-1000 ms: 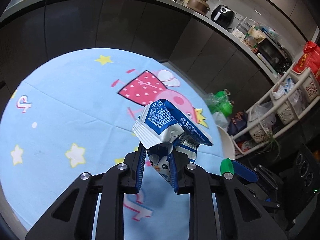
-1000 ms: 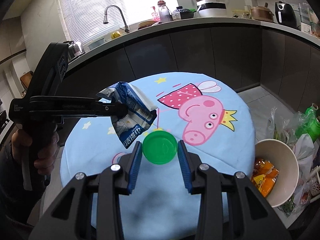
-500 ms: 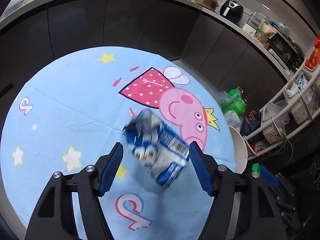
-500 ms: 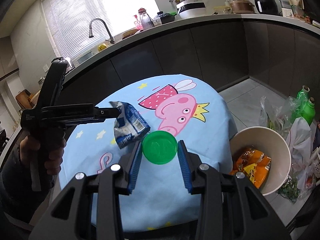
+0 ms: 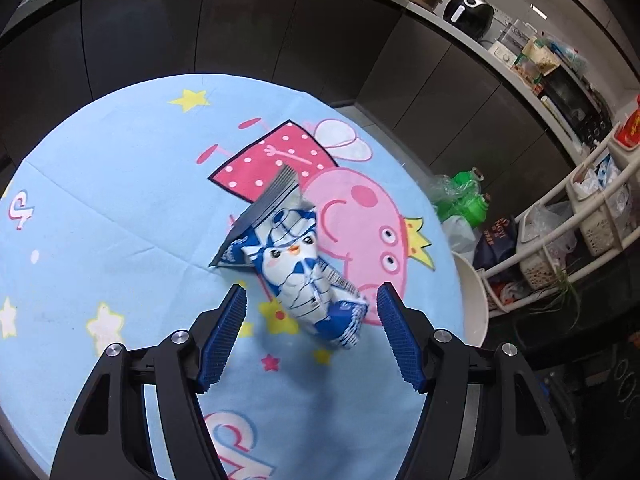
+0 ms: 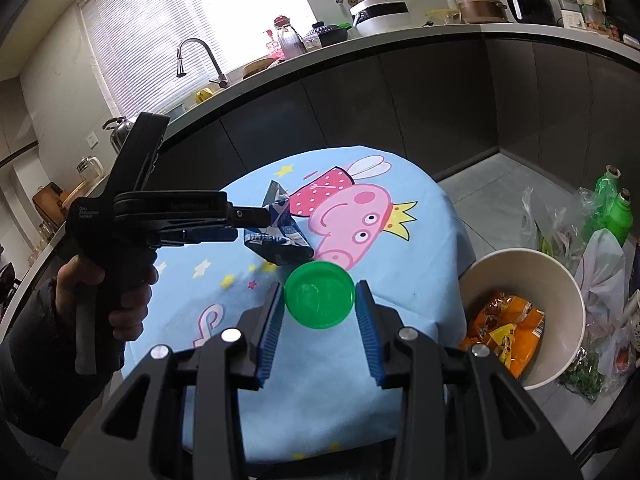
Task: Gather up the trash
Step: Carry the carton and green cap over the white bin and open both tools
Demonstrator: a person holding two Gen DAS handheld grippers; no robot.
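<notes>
Left wrist view shows our left tongs (image 5: 311, 330) spread wide above the worktop (image 5: 120, 208), with the blue and white snack wrapper (image 5: 296, 268) lying on the cartoon cloth between and just beyond the tips, touching neither pad. From the right wrist view, our right tongs (image 6: 320, 322) pinch a green lid (image 6: 320, 299) over the worktop's near edge. Beside it on the floor stands a beige bin (image 6: 560, 280) with orange packets (image 6: 504, 326) inside.

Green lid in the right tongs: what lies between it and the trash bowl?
Nothing. In the right wrist view, only bare blue tablecloth and its edge separate the green lid from the bowl on the floor.
</notes>
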